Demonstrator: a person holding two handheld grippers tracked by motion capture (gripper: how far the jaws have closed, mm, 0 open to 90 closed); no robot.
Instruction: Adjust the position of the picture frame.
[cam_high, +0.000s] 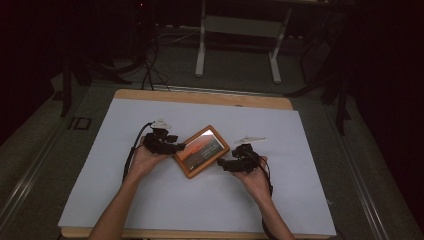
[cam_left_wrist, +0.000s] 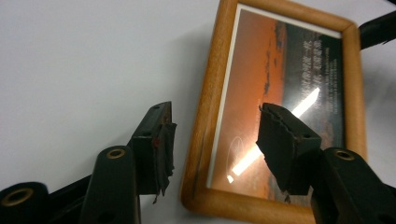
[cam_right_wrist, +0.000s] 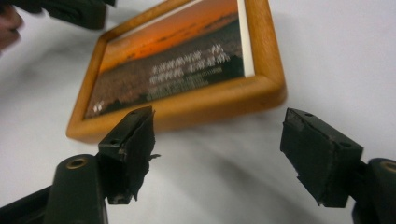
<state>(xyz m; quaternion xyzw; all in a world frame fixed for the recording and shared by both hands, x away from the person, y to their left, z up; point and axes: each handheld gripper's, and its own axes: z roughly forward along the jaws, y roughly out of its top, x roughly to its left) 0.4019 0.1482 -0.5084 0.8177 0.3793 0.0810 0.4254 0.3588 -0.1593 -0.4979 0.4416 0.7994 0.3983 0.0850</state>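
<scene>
Wooden picture frame is lying flat on the white sheet, near the middle of the high view, turned at a slant. Left gripper is sitting at its left edge, jaws released; in the left gripper view they are straddling the frame's long side rail without pressing it. Right gripper is sitting at the frame's lower right corner, jaws spread wide and holding nothing; in the right gripper view the frame is lying just beyond them.
</scene>
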